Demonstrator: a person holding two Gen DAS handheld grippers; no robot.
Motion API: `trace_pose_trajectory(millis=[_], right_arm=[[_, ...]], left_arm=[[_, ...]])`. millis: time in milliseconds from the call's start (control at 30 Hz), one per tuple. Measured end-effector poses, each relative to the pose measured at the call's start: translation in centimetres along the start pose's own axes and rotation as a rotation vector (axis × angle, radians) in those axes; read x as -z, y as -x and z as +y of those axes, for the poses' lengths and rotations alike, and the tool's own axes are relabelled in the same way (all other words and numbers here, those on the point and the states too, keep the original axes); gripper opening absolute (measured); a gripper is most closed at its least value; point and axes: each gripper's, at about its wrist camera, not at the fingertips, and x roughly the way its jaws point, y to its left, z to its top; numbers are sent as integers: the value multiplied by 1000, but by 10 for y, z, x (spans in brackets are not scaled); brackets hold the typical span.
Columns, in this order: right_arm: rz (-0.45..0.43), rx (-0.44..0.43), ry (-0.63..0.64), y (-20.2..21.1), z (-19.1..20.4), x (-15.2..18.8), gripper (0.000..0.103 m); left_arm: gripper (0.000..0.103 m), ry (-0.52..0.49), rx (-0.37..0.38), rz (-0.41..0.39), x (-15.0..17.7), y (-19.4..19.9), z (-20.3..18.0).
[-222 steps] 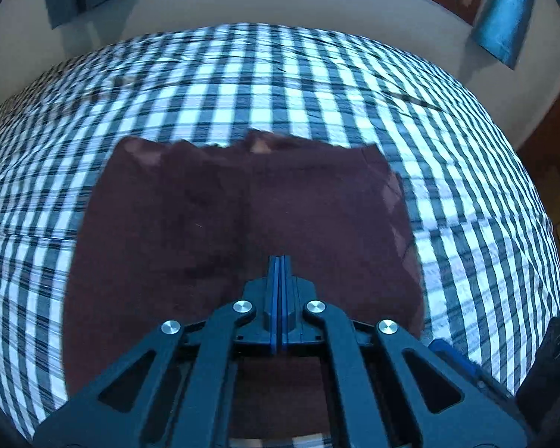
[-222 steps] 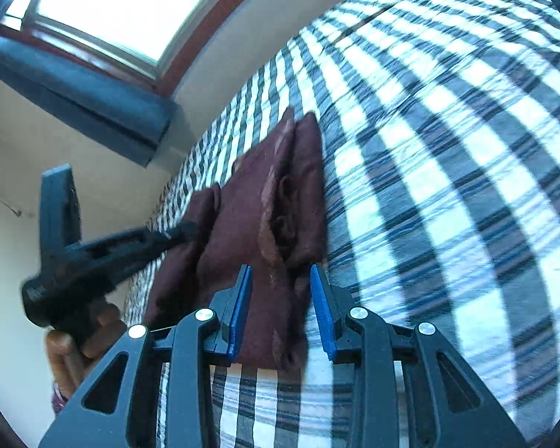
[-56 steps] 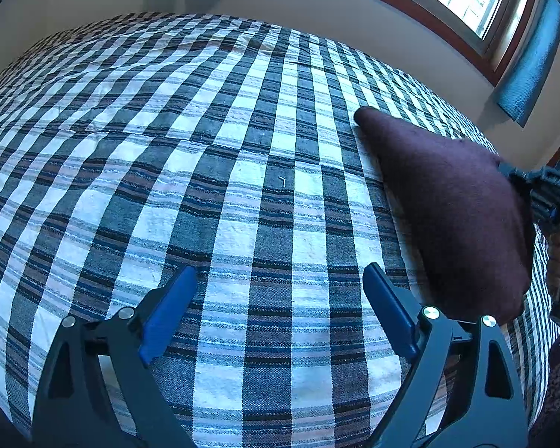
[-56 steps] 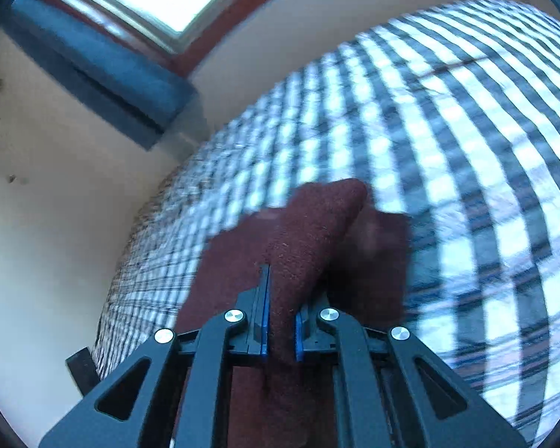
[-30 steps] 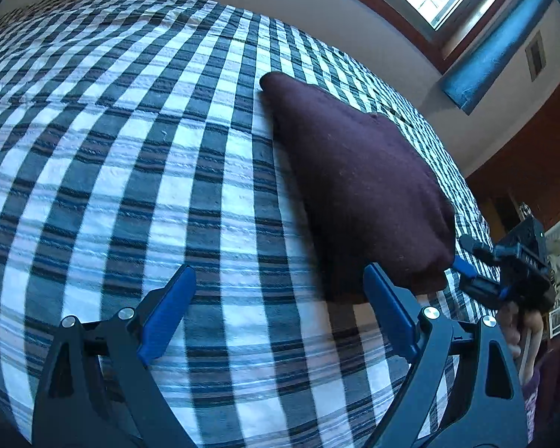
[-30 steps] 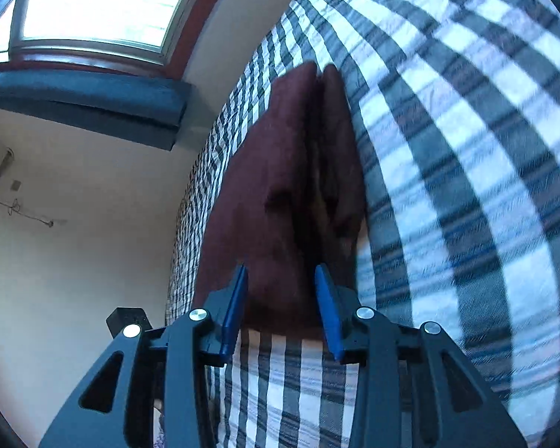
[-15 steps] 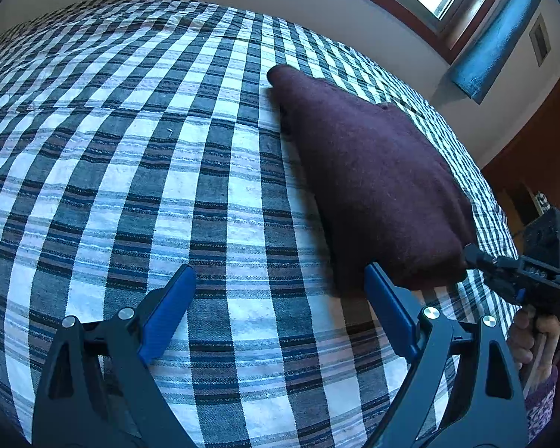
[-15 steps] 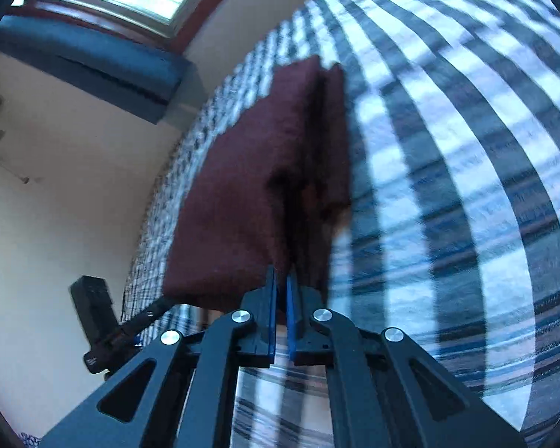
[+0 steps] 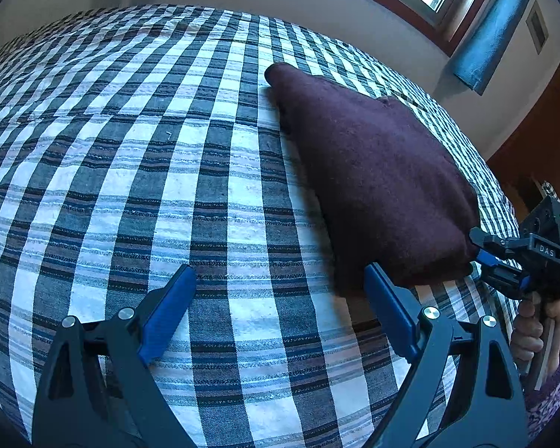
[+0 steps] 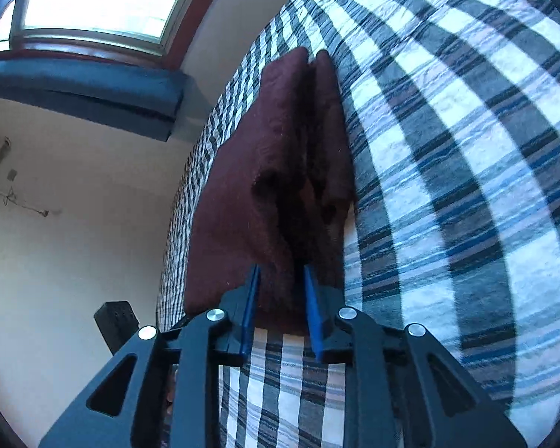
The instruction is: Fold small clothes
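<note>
A folded dark maroon garment (image 9: 377, 171) lies on the checked bedspread (image 9: 138, 171). My left gripper (image 9: 276, 272) hovers wide open above the spread with nothing between its fingers. Its right finger (image 9: 388, 306) is just short of the garment's near edge. In the right wrist view the garment (image 10: 265, 171) shows its stacked folds end-on. My right gripper (image 10: 280, 298) is at the near corner; its jaws are opening with the cloth's edge loose between the blue pads. From the left wrist view, that right gripper (image 9: 479, 257) sits at the garment's right corner.
A person's hand (image 9: 534, 328) holds the right gripper's handle at the bed's right side. A window (image 10: 93, 0) with a blue curtain (image 10: 82, 93) is on the wall behind the bed. Wooden furniture (image 9: 541, 142) stands to the right. Left of the garment is open bedspread.
Half a second ago the right gripper's jaws were shut at the garment's near edge; now they stand apart around it. The left gripper stays wide open and has hardly moved.
</note>
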Motion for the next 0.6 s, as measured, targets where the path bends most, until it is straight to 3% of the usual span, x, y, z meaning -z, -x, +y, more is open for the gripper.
trace_pose_trajectory(millis=[67, 100, 200, 600], right_arm=[[-1, 31, 38, -4, 8, 1, 21], [10, 64, 70, -7, 13, 3, 5], [26, 135, 126, -12, 17, 7, 4], [16, 102, 95, -4, 4, 6, 3]], left_arm=[[91, -2, -1, -1, 0, 1, 0], [91, -2, -1, -1, 0, 0, 0], [91, -6, -2, 5, 0, 0, 0], [91, -29, 4, 14, 0, -1, 0]])
